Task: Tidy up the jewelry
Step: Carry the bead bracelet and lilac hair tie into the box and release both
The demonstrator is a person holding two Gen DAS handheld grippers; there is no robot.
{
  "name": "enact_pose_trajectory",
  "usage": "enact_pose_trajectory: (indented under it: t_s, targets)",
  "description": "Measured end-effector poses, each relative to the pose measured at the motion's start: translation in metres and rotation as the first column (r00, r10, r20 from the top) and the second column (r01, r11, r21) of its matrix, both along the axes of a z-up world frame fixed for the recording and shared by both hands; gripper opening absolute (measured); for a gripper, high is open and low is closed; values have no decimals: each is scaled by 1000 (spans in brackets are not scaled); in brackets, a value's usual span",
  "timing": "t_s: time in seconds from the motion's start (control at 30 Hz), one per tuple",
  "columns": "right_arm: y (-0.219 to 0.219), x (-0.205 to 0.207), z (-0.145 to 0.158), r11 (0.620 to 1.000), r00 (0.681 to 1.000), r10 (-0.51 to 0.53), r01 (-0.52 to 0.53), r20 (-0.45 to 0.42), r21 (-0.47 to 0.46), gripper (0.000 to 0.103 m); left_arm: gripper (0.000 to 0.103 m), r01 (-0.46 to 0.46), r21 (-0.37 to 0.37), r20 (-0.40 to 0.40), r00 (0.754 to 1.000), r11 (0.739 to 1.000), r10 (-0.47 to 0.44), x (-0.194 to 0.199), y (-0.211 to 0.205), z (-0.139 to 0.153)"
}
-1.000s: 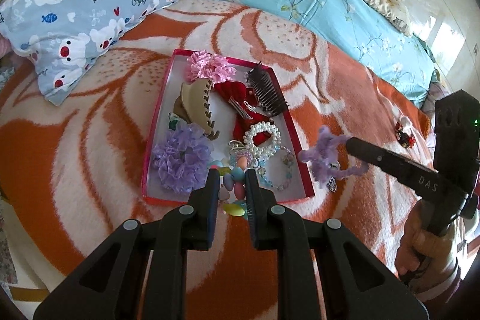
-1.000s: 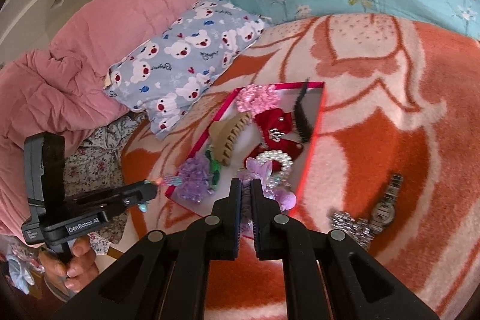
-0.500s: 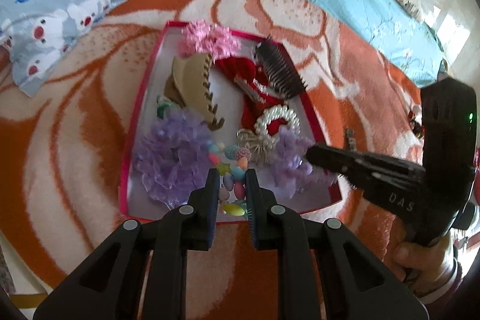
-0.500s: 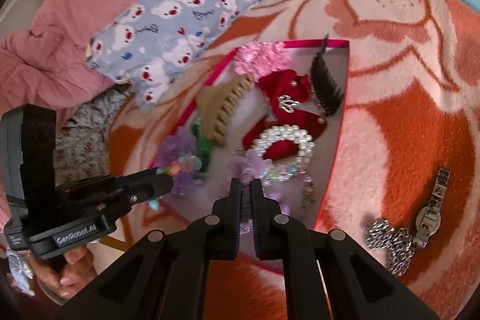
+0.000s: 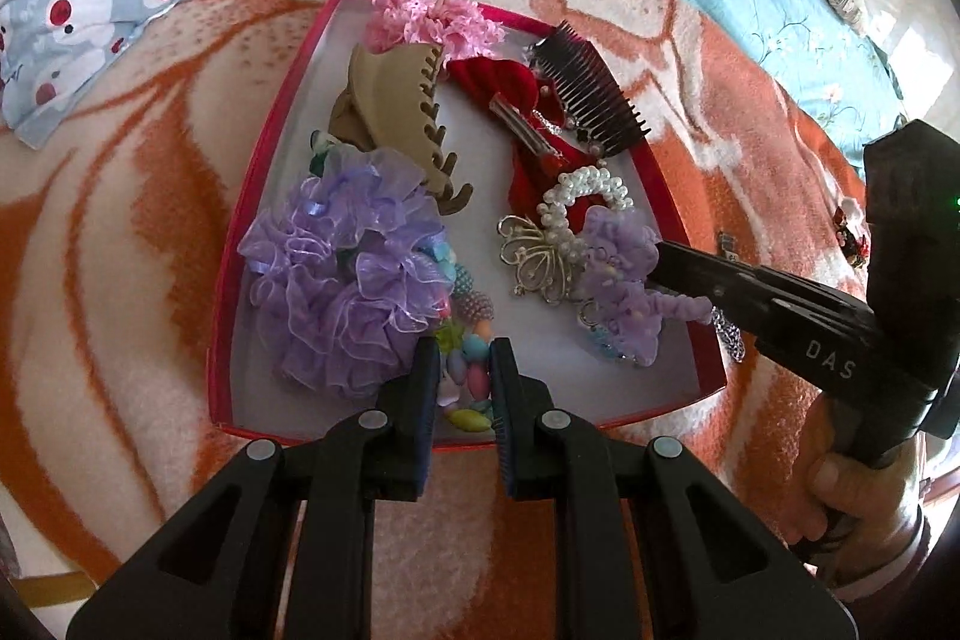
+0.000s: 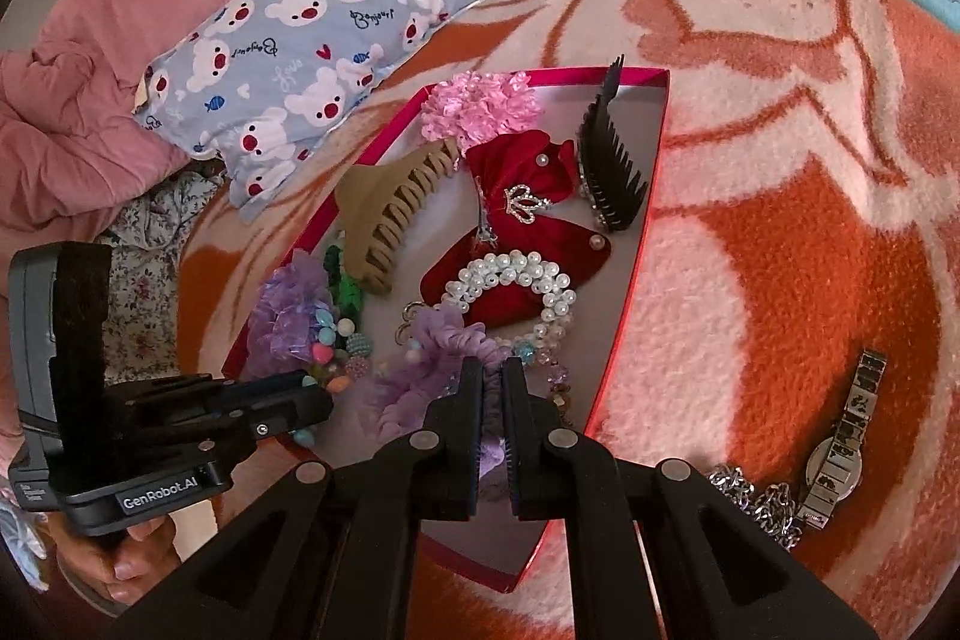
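Bed with orange blanket (image 5: 150,232) carrying red tray (image 5: 252,196). Left tongs (image 5: 462,370) clamped on bead string (image 5: 465,382), right tongs (image 6: 493,388) on purple scrunchie (image 6: 420,370), both over tray: lower to the floor before releasing, clear of the pearl bracelet (image 6: 516,280).

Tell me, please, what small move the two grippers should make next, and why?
Probably open both and let go. The left gripper is shut on the multicoloured bead bracelet and the right gripper on the lilac scrunchie; both items already hang low inside the red tray, over its floor.
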State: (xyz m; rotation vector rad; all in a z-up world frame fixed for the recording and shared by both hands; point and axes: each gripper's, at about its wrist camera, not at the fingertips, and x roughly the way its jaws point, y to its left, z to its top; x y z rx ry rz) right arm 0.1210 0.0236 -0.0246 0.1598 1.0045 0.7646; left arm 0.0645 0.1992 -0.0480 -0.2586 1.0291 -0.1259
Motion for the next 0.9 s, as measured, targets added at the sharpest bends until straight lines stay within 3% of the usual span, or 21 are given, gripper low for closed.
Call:
enact_pose_trajectory:
  t_s: [0.67, 0.9]
  targets:
    - [-7, -5, 1, 999, 1000, -1, 2, 17, -42, 11, 16, 16, 12, -1, 1000, 1000, -16, -2, -4, 4]
    - [-14, -8, 7, 998, 999, -13, 14, 34, -56, 12, 21, 15, 9, 5, 1000, 1000, -15, -5, -5, 7]
